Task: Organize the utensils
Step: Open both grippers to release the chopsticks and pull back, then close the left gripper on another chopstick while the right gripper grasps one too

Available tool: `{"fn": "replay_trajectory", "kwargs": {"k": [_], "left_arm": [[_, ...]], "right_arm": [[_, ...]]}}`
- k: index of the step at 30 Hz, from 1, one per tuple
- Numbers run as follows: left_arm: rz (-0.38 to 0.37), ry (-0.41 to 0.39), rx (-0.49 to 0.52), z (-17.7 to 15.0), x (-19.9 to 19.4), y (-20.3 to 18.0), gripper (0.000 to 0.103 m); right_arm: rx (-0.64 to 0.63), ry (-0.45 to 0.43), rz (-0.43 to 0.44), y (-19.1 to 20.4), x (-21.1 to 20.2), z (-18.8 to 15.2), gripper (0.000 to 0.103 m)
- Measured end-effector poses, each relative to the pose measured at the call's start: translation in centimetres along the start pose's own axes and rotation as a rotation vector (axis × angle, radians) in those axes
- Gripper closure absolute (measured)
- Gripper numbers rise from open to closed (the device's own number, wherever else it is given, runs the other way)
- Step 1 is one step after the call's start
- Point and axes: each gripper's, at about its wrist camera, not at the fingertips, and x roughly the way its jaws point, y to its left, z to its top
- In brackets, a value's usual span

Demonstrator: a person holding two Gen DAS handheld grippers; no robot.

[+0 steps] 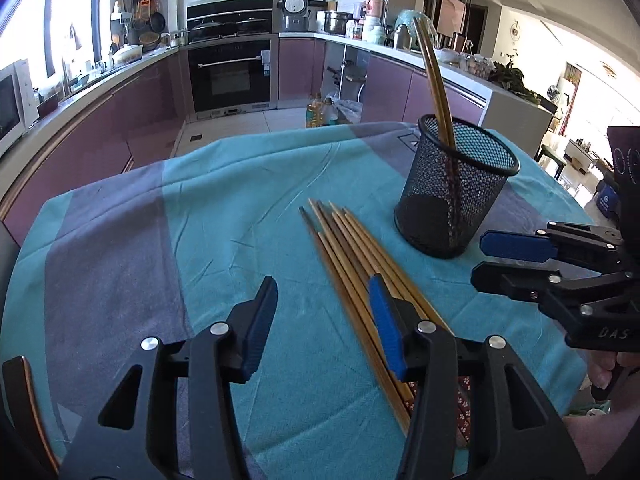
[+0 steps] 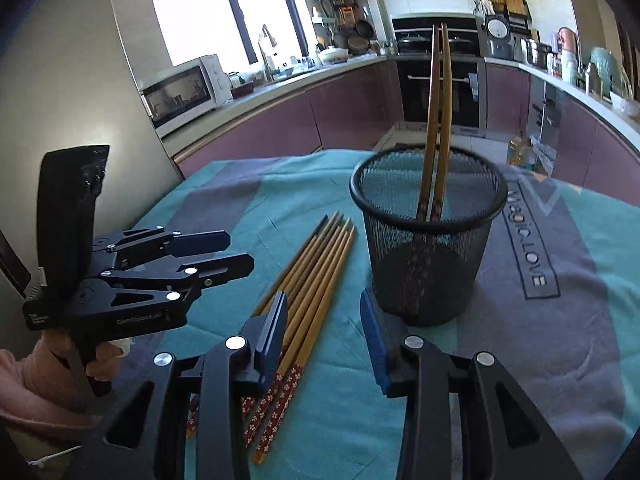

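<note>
Two long bamboo chopsticks with dark patterned handles (image 2: pixel 438 120) already stand handle-down in the black wire-mesh cylindrical holder (image 2: pixel 428 248), leaning against its rim toward 12 o'clock, so the sorting looks begun but far from finished. A loose bundle of bamboo chopsticks with red flower-patterned handles (image 2: pixel 316 276) lies flat on the table covered by a teal and grey-purple striped cloth (image 2: pixel 560 360), just beside the holder at about its 8 o'clock in the right wrist view; I count roughly seven or eight, though the overlap makes the number uncertain. In the left wrist view the same bundle (image 1: pixel 360 248) runs from 11 o'clock down to 5 o'clock, with the holder (image 1: pixel 456 192) at 1 o'clock. The left hand-held gripper (image 1: pixel 324 320) has its jaws spread wide and carries nothing; its right finger overlaps the bundle in the view, but I cannot tell whether it touches the sticks. The right hand-held gripper (image 2: pixel 324 340) is likewise wide and empty, poised between bundle and holder, its left finger over the sticks' lower half. Judging from this, most of the work remains: each stick on the cloth needs lifting and dropping into the holder
</note>
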Motion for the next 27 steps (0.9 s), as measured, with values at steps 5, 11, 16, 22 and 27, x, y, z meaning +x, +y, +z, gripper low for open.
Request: {"fn": "replay_trajectory", "kwargs": {"k": [5,11,16,22,27], "left_arm": [[-0.001,0.047,-0.004,-1.1,1.6,0.4,0.058],[-0.004,0.077,-0.001,-1.1,3.0,-0.7,0.059],[-0.003,0.094,-0.001,-1.2,3.7,-1.1,0.061],[-0.009,0.104,-0.008,-1.4,4.0,-0.5,0.061],[-0.021,0.109,-0.016,-1.7,4.2,-0.4,0.065]], "right_arm": [[0.027,0.054,-0.015,-0.3,1.9,-0.8,0.07],[0.033,0.065,-0.023,0.1,2.7,-1.0,0.071],[0.022,0.073,-0.036,0.5,3.1,-0.9,0.072],[0.009,0.082,-0.051,1.3,4.0,-0.5,0.074],[-0.012,0.09,-0.084,1.8,4.3,-0.4,0.077]]}}
